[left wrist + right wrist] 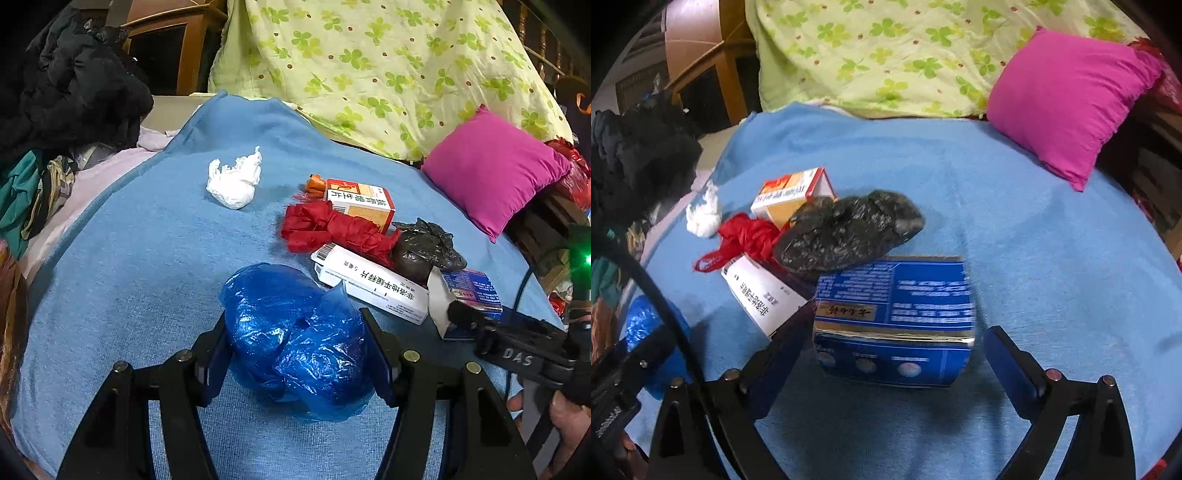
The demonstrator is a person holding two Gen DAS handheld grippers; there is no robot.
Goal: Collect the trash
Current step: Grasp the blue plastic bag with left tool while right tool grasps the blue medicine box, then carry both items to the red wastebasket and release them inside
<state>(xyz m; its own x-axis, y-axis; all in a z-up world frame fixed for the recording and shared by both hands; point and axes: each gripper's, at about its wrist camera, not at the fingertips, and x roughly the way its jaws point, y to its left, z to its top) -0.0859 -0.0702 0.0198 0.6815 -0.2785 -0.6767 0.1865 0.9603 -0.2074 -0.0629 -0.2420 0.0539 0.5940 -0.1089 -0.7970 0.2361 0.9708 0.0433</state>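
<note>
Trash lies on a blue blanket (147,236). My left gripper (295,332) has its fingers on both sides of a crumpled blue plastic bag (295,339), touching it. My right gripper (897,332) is open around a blue carton (894,321); the right finger stands clear of it. Beyond lie a black plastic bag (846,232), a red crumpled bag (332,229), a white medicine box (373,284), an orange-and-white box (362,203) and a white tissue wad (234,181). The blue carton (469,291) and the right gripper (458,314) show in the left wrist view.
A magenta pillow (491,166) and a green-flowered quilt (369,66) lie at the back. Dark clothes (66,92) are piled at the left. A wooden cabinet (177,44) stands behind.
</note>
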